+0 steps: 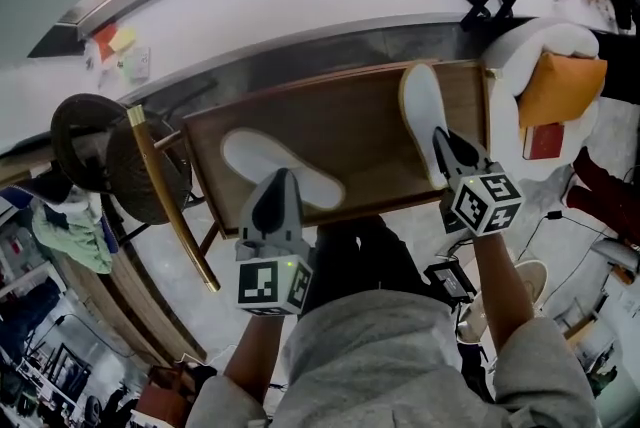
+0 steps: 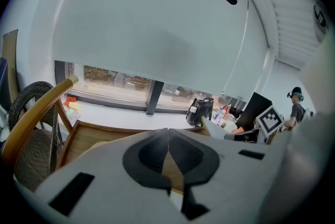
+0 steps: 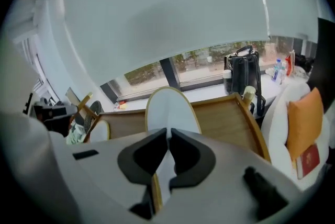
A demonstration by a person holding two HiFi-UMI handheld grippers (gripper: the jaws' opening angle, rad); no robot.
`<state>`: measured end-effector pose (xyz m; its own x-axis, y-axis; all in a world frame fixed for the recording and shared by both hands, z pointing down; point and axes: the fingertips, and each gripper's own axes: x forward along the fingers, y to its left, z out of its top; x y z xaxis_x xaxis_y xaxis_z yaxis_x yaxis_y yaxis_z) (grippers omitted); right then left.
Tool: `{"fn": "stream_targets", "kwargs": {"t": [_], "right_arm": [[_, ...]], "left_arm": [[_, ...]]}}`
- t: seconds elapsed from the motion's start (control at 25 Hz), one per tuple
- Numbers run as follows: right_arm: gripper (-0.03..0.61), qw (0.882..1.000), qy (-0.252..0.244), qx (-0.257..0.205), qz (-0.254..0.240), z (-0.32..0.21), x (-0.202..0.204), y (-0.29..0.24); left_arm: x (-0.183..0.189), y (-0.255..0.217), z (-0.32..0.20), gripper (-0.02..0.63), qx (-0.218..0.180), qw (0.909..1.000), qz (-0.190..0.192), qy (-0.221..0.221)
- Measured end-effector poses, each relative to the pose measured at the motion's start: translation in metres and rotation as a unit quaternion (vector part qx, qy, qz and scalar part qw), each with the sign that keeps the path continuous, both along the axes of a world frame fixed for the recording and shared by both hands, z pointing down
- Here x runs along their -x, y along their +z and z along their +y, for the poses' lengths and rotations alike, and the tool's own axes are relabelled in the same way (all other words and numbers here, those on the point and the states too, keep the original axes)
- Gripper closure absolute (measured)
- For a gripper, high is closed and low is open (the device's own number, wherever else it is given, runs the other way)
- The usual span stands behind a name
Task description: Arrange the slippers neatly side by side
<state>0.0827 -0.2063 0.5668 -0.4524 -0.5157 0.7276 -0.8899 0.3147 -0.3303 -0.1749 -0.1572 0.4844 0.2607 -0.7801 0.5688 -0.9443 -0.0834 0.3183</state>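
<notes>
On brown wooden rimmed table (image 1: pixel 370 131): two flat white fabric slippers.
Near ends pinched: left slipper (image 1: pixel 262 159) by left gripper (image 1: pixel 283 174), right slipper (image 1: pixel 424 106) by right gripper (image 1: pixel 441 136).

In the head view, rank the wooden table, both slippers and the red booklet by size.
1. Wooden table, largest.
2. Left-hand slipper and right-hand slipper look alike, both partly covered.
3. Red booklet, smallest.

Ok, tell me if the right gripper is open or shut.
Shut: the right gripper pinches the right slipper by its near edge, white sole showing between its jaws.
</notes>
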Motion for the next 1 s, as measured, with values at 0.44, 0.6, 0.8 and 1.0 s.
{"fn": "stream_targets", "kwargs": {"t": [0.44, 0.6, 0.8, 1.0], "right_arm": [[0.543, 0.987, 0.115, 0.113, -0.014, 0.044, 0.047, 0.035], [0.543, 0.988, 0.095, 0.120, -0.015, 0.037, 0.071, 0.042], [0.543, 0.993, 0.054, 0.102, 0.012, 0.038, 0.081, 0.043], [0.543, 0.996, 0.008, 0.074, 0.055, 0.040, 0.079, 0.046]], "left_arm": [[-0.009, 0.000, 0.012, 0.598, 0.007, 0.9999, 0.010, -0.006], [-0.007, 0.000, 0.017, 0.598, 0.008, 0.9999, 0.008, -0.008], [0.002, 0.000, 0.021, 0.598, 0.008, 0.9999, 0.006, -0.014], [0.010, 0.000, 0.025, 0.598, 0.014, 0.9996, -0.004, -0.023]]}}
